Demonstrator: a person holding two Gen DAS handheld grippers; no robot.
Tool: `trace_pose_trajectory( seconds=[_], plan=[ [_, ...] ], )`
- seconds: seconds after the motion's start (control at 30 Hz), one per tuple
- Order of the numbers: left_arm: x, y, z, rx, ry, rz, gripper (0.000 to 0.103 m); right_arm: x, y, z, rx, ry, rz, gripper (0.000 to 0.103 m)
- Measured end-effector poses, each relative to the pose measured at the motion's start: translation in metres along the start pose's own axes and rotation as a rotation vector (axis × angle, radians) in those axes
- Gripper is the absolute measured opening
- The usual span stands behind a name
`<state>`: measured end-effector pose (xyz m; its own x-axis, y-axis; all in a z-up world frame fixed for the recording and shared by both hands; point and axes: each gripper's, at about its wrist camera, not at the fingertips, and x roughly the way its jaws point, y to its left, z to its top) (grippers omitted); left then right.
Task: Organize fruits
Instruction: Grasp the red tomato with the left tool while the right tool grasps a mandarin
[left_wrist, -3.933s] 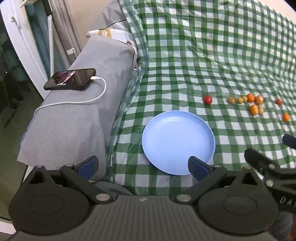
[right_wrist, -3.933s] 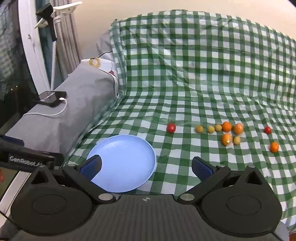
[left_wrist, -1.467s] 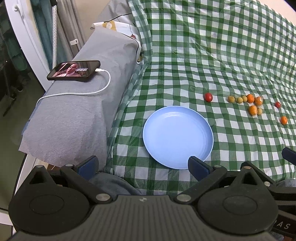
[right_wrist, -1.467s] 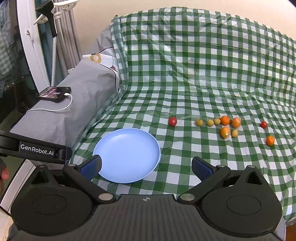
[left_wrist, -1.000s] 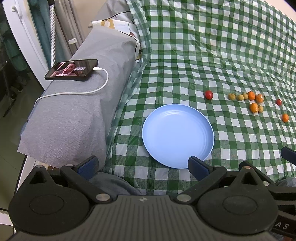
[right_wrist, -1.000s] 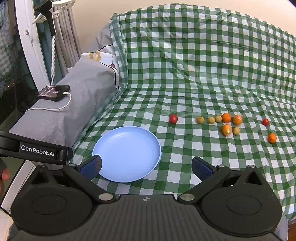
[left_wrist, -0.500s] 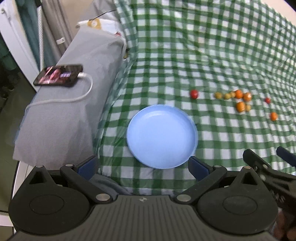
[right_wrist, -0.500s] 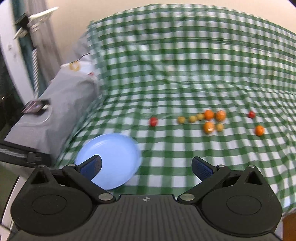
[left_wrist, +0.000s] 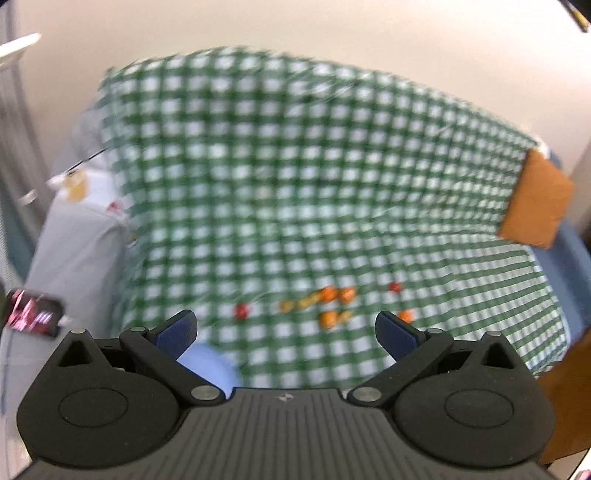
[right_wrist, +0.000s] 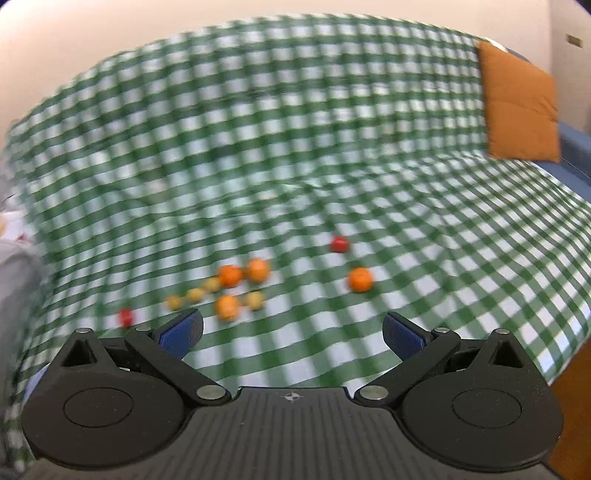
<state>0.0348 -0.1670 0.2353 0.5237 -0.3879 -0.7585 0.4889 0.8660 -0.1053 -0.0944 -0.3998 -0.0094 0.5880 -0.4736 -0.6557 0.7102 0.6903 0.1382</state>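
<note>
Two red fruits (right_wrist: 339, 244), four orange (right_wrist: 360, 279), four yellow (right_wrist: 254, 300), one plate (left_wrist: 210, 363).

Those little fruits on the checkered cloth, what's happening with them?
A person holds a gripper in each hand, and both the left gripper and the right gripper are open and hold nothing. The small red, orange and yellow fruits lie loose on the green checkered cloth, untouched. A bit of the blue plate shows near the left gripper's fingers. The pictures are blurry. No fruit shows on that bit of plate yet.
</note>
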Motion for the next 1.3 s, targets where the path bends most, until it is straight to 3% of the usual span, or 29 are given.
trace_pose_trajectory(
  seconds=[0.1,0.3,0.5,0.63,0.73,0.83,0.97,1.17,1.3],
  plan=[
    [0.010,-0.023,0.011,0.022,-0.036,-0.006,0.103,0.025,-0.023,0.004,0.039,0.029,-0.045,0.102],
    [0.052,-0.045,0.027,0.036,-0.011,0.019,0.103,0.067,-0.055,0.005,0.109,0.080,-0.084,0.102],
    [0.100,-0.047,0.035,0.044,0.057,0.043,0.103,0.097,-0.075,0.007,0.129,0.090,-0.114,0.102],
    [0.157,-0.044,0.035,0.068,0.126,0.072,0.103,0.124,-0.086,0.004,0.148,0.110,-0.138,0.102],
    [0.222,-0.025,0.020,0.082,0.176,0.118,0.103,0.147,-0.093,0.000,0.157,0.101,-0.142,0.102],
    [0.300,0.006,-0.005,0.073,0.276,0.147,0.103,0.173,-0.093,-0.001,0.119,0.066,-0.151,0.102],
    [0.389,0.055,-0.035,-0.030,0.347,0.219,0.103,0.214,-0.089,0.005,0.077,0.050,-0.131,0.102],
    [0.471,0.095,-0.053,-0.073,0.412,0.158,0.103,0.269,-0.074,0.009,0.050,0.104,-0.129,0.103],
    [0.505,0.105,-0.061,-0.096,0.477,0.188,0.103,0.282,-0.065,0.004,-0.011,0.066,-0.185,0.102]
  ],
)
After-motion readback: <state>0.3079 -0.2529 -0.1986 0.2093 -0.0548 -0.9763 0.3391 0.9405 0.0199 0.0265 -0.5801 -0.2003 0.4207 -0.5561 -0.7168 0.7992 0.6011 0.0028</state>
